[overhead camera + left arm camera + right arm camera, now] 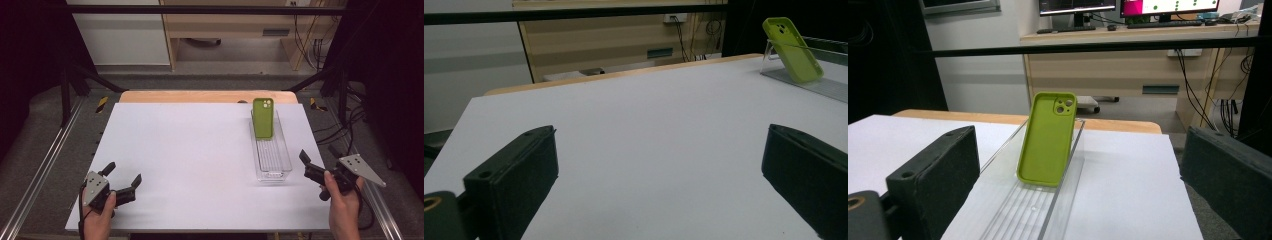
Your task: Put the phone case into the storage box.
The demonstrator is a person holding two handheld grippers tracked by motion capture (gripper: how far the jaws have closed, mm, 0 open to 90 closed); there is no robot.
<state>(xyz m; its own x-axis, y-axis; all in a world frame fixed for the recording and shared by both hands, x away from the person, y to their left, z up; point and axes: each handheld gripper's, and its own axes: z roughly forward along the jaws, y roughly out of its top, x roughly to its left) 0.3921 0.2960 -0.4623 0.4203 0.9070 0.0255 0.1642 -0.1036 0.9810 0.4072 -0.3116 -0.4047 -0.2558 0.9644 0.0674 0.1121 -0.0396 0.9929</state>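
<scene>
Near end of the clear tray (1068, 165) and, seemingly, both tongs' outer jaws, cut off by the frame edges.

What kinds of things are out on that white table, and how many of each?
Green phone case: 1, leaning upright against the far end of the tray
Clear plastic tray: 1
Handheld grippers: 2, the left gripper and the right gripper, both with jaws open and holding nothing
Total: 4

Green phone case (262, 118), upright, leaning in clear tray's (282, 167) far end
</scene>
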